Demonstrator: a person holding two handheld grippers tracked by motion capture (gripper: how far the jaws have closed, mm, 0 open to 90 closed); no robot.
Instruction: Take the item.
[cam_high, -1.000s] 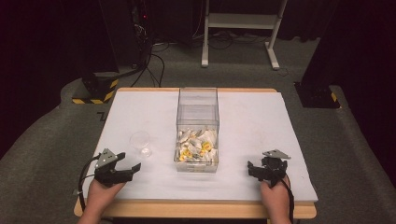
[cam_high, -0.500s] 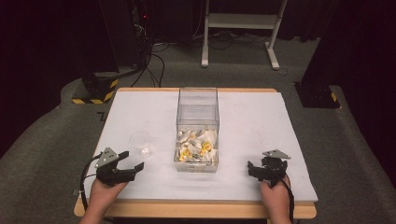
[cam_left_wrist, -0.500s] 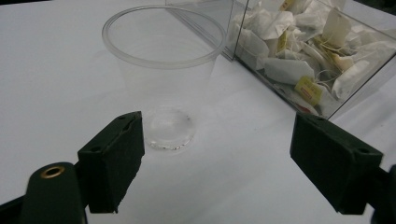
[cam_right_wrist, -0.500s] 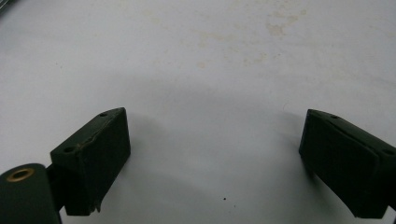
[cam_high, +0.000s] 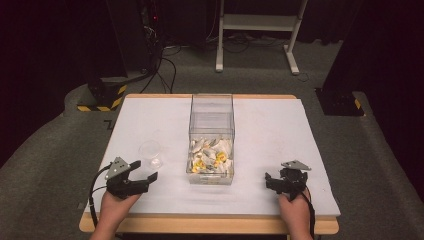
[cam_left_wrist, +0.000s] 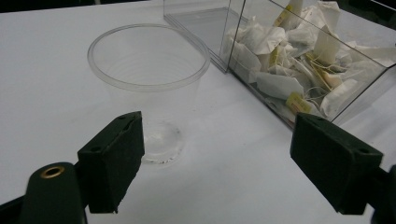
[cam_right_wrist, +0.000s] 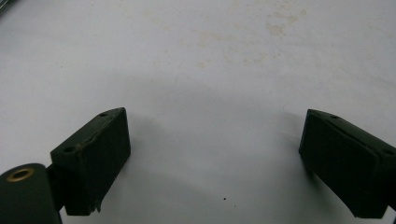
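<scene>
Now | left gripper (cam_left_wrist: 219, 172) jaws wide; ribbed clear cup (cam_left_wrist: 148, 88) | right gripper (cam_right_wrist: 215, 163) jaws wide

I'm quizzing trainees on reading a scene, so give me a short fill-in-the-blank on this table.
1. The clear cup stands upright and holds ____.
2. The clear box holds a heap of tea ____.
3. The left gripper points at the cup with its jaws ____.
4. The right gripper holds nothing and looks down on the ____ tabletop.

Missing words: nothing; bags; open; white
</scene>
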